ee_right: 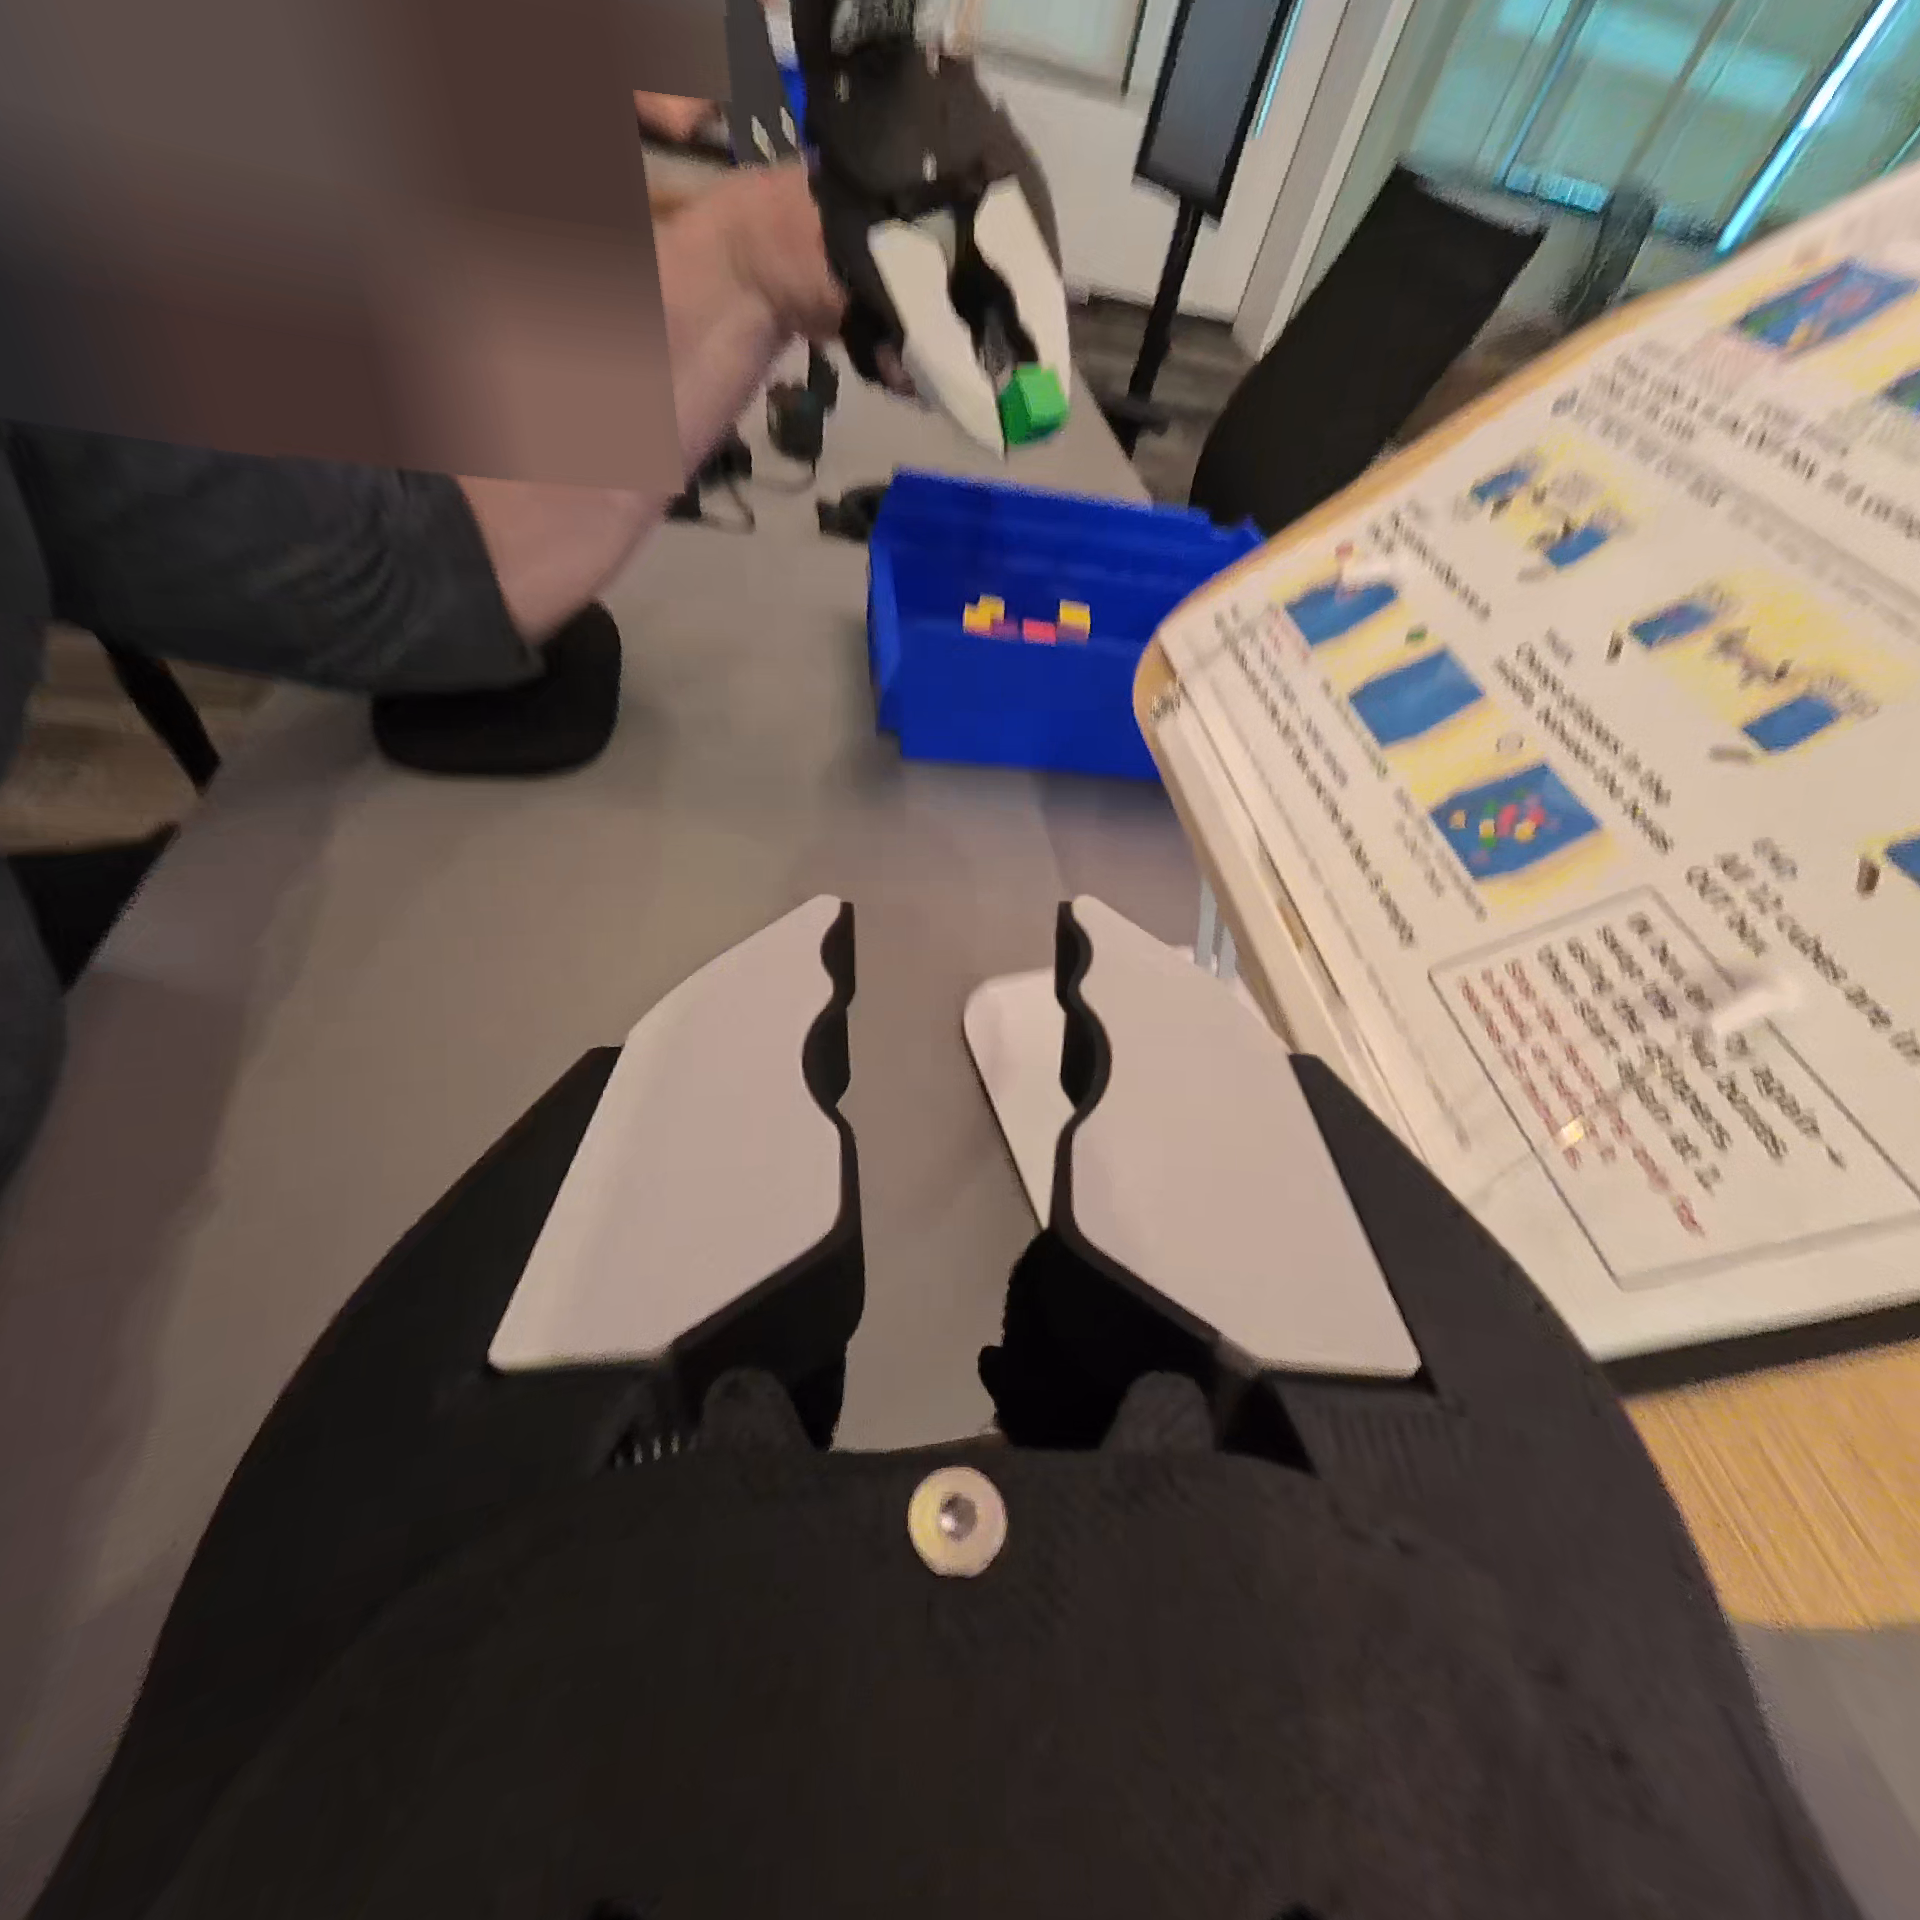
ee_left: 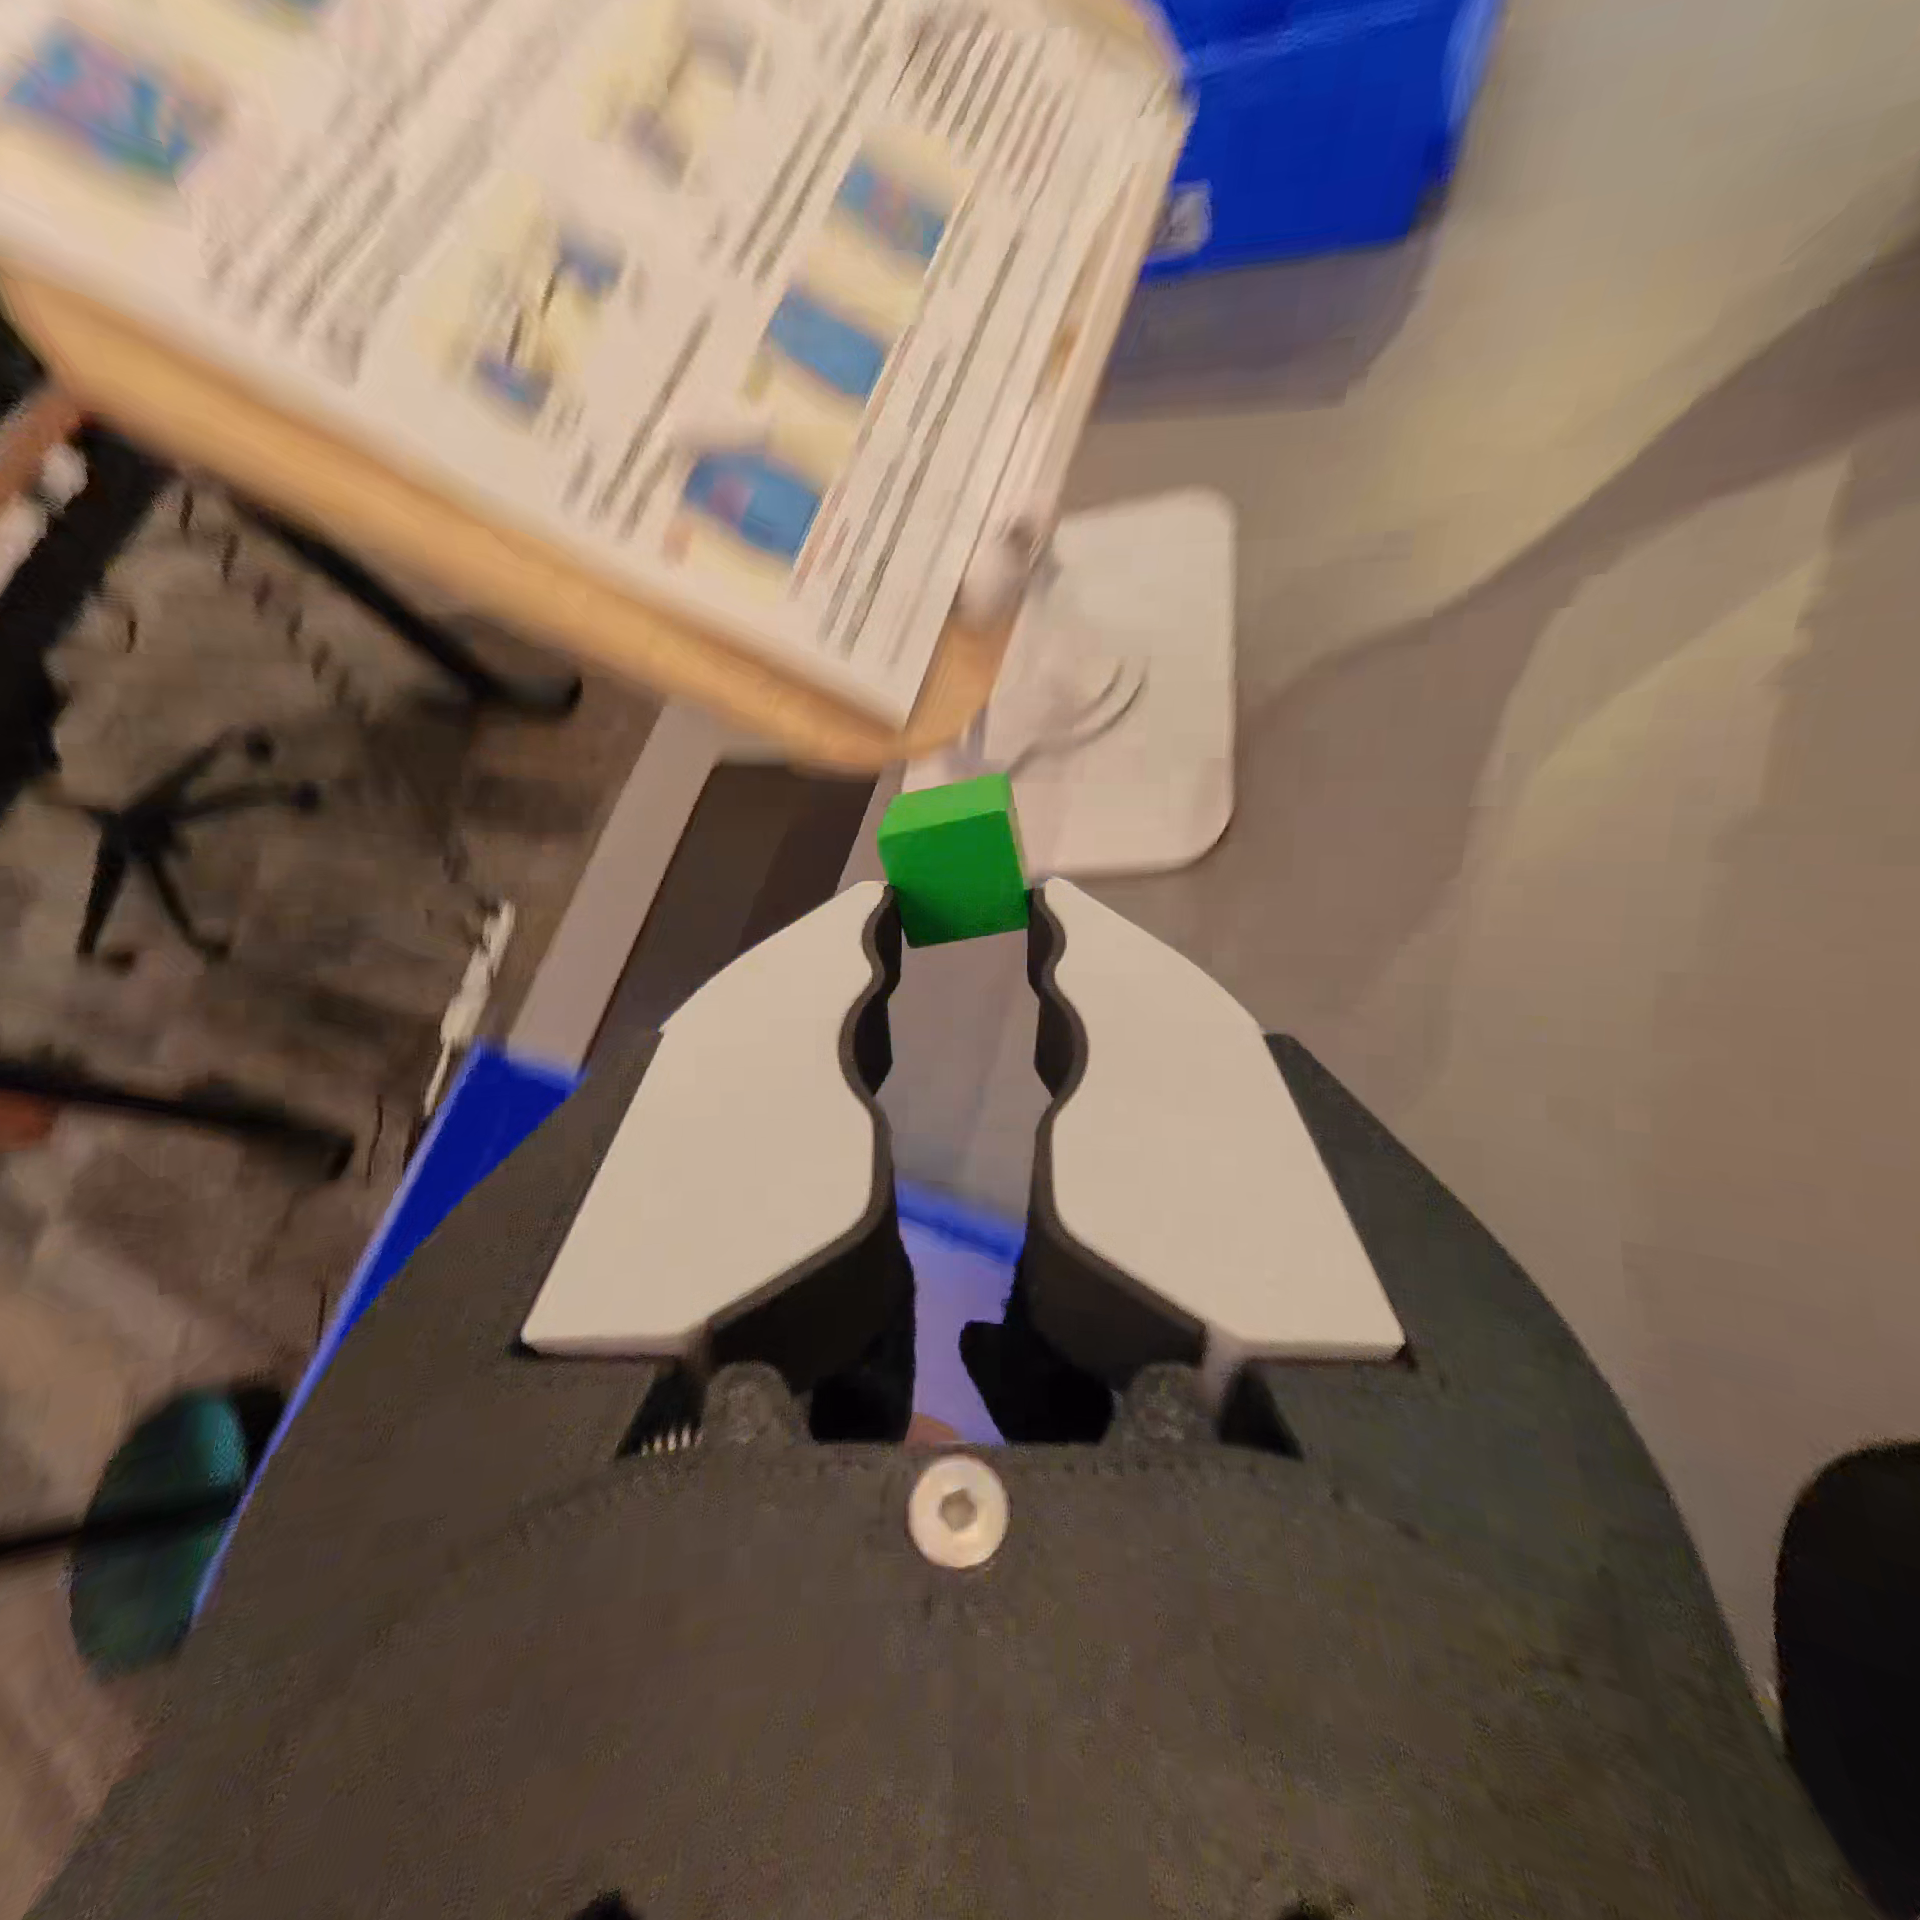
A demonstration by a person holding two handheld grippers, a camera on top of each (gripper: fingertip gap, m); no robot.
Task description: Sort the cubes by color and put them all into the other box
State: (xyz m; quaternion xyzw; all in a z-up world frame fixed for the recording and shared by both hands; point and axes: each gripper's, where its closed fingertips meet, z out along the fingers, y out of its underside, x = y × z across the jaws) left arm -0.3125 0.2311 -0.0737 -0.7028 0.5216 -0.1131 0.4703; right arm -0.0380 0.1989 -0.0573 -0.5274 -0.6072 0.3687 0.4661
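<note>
Aloft at the left, the left hand-held gripper (ee_left: 956, 894) pinches a green cube (ee_left: 951, 862) between its two fingertips, both dark pads pressed against the cube's sides, the cube standing proud of the tips. Seen from the right wrist camera, that same gripper (ee_right: 1023, 400) hangs in a person's hand (ee_right: 748, 260) above a blue box (ee_right: 1039, 665) on the grey tabletop (ee_right: 623, 935), the green cube (ee_right: 1031, 403) clear of the box and well above its rim. Inside the box lie small cubes (ee_right: 1023, 621) in yellow, red and purple (too blurred to count). Nearer the camera, toward the middle, the right hand-held gripper (ee_right: 954, 914) hovers over bare tabletop with its fingers spread and nothing between them. Just beside its right finger sits the white base plate (ee_right: 1003, 1029) of a stand. Farther right, a tilted wooden board (ee_right: 1226, 665) carries printed instruction sheets (ee_right: 1558, 831) with blue and yellow pictures. From the left wrist camera, the same board (ee_left: 582, 582) fills the upper left, and a second blue box (ee_left: 1309, 156) shows at the top right, blurred, its contents hidden.
</note>
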